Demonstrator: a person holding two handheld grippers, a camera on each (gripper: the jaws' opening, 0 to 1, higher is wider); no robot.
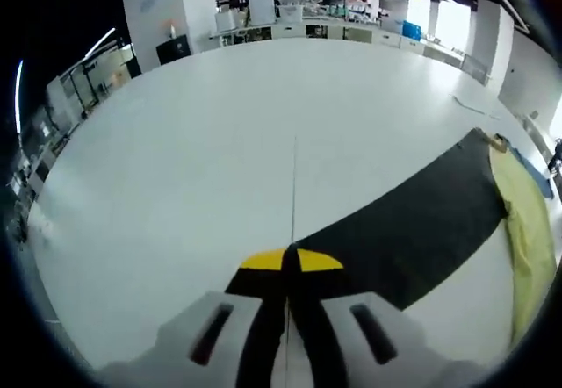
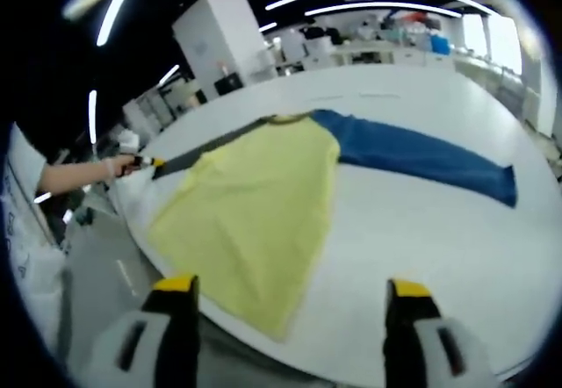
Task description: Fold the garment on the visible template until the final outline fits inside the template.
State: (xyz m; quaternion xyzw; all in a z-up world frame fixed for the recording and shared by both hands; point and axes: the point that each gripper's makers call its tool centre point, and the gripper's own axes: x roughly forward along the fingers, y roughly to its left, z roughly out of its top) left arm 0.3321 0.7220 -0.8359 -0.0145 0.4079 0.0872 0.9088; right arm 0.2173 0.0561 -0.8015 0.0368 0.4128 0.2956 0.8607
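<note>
White table [image 2: 439, 230]: left tool [image 1: 290, 261] pinches garment [image 2: 255, 204] sleeve, right tool [image 2: 288, 290] open

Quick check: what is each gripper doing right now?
Left gripper: shut on the black sleeve of the shirt.
Right gripper: open, holding nothing, above the yellow body of the shirt.

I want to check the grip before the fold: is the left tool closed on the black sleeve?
Yes, the left tool has its yellow tips pressed together on the end of the black sleeve.
</note>
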